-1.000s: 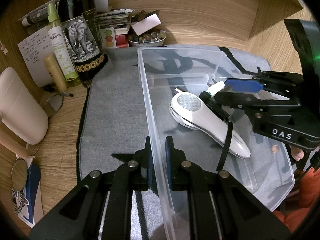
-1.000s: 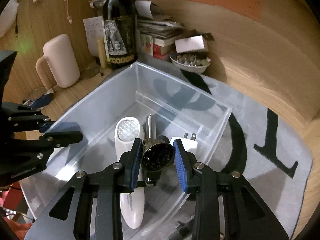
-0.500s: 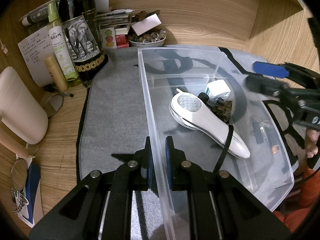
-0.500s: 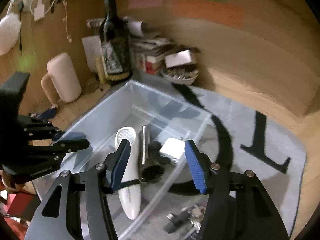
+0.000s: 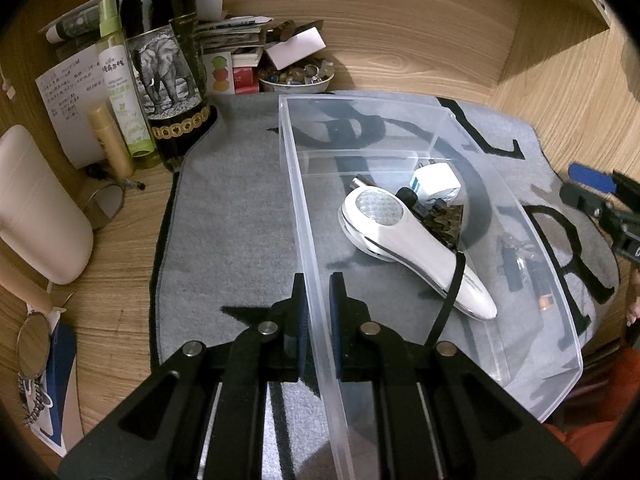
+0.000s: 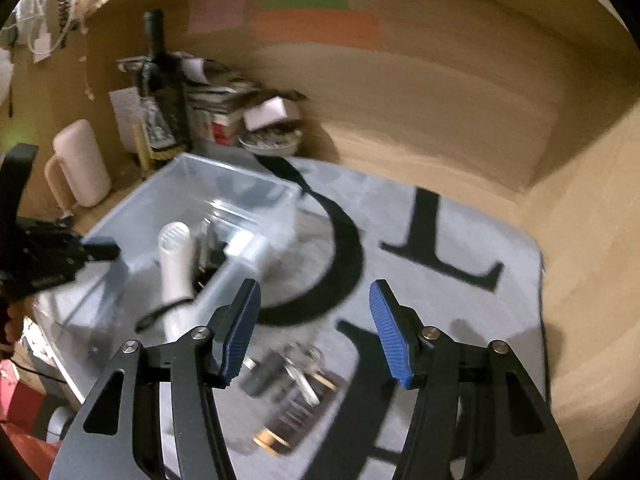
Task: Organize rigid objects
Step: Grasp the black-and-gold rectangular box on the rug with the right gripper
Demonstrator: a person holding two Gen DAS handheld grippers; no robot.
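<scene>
Grey mat (image 5: 232,216): left claw (image 5: 318,312) pinching bin wall (image 5: 308,240), angled down.

Small items (image 6: 292,392) beside bin motion-blurred; right claw (image 5: 592,188) cut off

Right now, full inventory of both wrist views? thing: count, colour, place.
storage bin: 1, clear plastic, on the mat
handheld device: 1, white, lying in the bin
plug adapter: 1, white, in the bin behind the device
flashlight: 1, dark, in the bin beside the device, mostly hidden
mat: 1, grey with black letters, on the wooden desk
small items: a blurred dark cluster, on the mat outside the bin
wine bottle: 1, dark, back left
spray bottle: 1, white and green, left of the wine bottle
bowl: 1, white, full of trinkets, behind the bin
left gripper: shut on the bin's near wall
right gripper: open, empty, above the small items
</scene>
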